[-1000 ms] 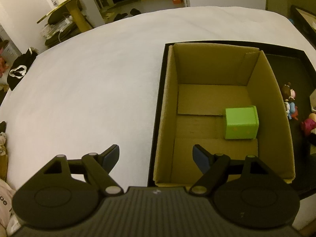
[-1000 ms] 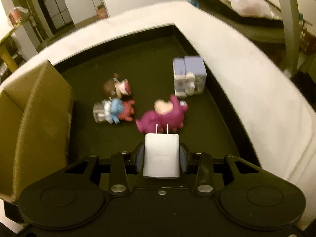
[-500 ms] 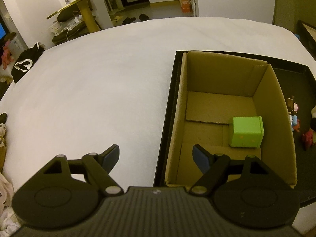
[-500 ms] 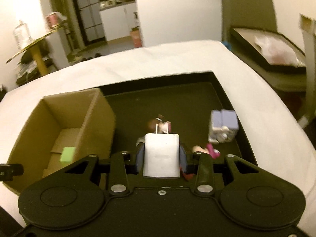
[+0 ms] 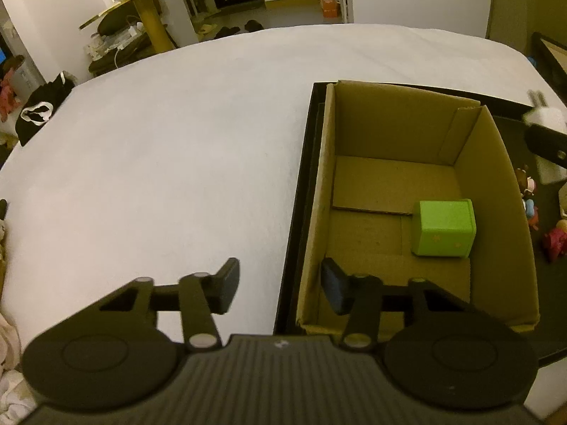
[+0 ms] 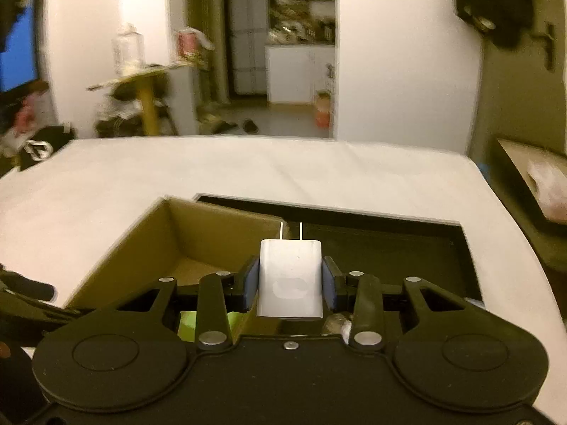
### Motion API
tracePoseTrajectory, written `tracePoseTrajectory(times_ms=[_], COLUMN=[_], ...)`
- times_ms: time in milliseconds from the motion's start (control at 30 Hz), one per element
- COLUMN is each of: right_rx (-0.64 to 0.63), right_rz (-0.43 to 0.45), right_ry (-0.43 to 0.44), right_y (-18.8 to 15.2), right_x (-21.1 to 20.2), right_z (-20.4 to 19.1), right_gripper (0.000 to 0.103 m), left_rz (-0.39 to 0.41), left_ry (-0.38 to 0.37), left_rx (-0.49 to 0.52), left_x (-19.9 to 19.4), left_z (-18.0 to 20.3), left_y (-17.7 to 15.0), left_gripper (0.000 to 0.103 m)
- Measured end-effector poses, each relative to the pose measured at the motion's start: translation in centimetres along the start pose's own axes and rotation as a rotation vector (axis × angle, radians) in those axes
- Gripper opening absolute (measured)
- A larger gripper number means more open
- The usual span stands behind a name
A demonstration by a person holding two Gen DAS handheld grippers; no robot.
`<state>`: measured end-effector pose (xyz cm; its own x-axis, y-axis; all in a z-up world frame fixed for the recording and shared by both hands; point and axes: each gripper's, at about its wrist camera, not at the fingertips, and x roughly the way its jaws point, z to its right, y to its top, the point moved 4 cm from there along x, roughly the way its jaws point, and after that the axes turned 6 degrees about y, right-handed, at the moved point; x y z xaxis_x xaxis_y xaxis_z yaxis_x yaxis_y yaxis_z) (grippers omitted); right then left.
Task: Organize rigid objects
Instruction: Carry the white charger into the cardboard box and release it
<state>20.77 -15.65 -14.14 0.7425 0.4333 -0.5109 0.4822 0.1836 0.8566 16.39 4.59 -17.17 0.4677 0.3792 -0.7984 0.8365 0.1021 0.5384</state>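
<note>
Pads of the right gripper (image 6: 290, 285) clamp the flat sides of a white plug-in charger (image 6: 291, 278), its two metal prongs pointing forward and away from the camera, the body held above the near rim of the cardboard box (image 6: 226, 226). Just under the gripper's frame a sliver of the green cube (image 6: 187, 322) shows inside the box, and a pale, blurred thing sits below the charger on the right; what it is cannot be told. Beyond the box lies the black tray (image 6: 389, 248), which holds the box at its left end, and the tray rests on a white-covered table (image 6: 248, 166). The left gripper (image 5: 280, 285) grasps nothing: its jaws have just been closing, yet a gap stands between them, with the box's left wall and the tray's edge seen below. In that view the green cube (image 5: 444, 228) rests on the box floor (image 5: 372, 184) against the right wall. At the far right edge the charger (image 5: 547, 120) appears again, held by a dark finger of the right gripper above the tray. On the tray floor beside the box's right wall lie small toy figures (image 5: 529, 198), one of them magenta (image 5: 556, 242). The room behind is cluttered and dim, with a yellow-legged table (image 5: 152, 24) past the white cover.
</note>
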Motion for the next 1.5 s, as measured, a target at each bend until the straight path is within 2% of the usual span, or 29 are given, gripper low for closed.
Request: tracePoseTrajectory(times_ms=[100,300,700,867,1133,1233,1333,1500], right_rx=[-0.076,-0.193,-0.292,-0.237,-0.230,-0.203,-0.172,-0.104], right_rz=[-0.009,-0.036,-0.105,-0.135,-0.165,-0.163,-0.155,-0.163], right_ry=[0.060,0.135,0.262,0.386,0.358,0.346,0.327,0.264], right_y=[0.7,1.3,1.1,0.8,-0.1,0.2,0.5,0.2], right_x=[0.8,1.6,3.0,3.8,2.9,2.1,1.8,0.8], right_z=[-1.4,-3.9,-6.6,-7.2,-6.8,-6.4,-6.0,-4.7], right_gripper=[0.036,0.036,0.036,0.040,0.042,0.043,0.048,0.050], left_rz=[0.003,-0.003,-0.011,-0.015,-0.012,-0.012,-0.013,-0.023], left_ry=[-0.019,-0.073,-0.115,-0.129,-0.127,-0.126,-0.128,-0.132], left_rx=[0.005,-0.003,-0.057,-0.079,-0.083,-0.081,-0.081,-0.083], left_x=[0.1,0.4,0.7,0.8,0.7,0.7,0.6,0.5], left_z=[0.1,0.1,-0.6,-1.0,-1.2,-1.2,-1.1,-1.2], left_y=[0.0,-0.2,-0.3,-0.3,-0.4,-0.4,-0.3,-0.2], left_gripper=[0.040,0.012,0.012,0.012,0.012,0.012,0.012,0.012])
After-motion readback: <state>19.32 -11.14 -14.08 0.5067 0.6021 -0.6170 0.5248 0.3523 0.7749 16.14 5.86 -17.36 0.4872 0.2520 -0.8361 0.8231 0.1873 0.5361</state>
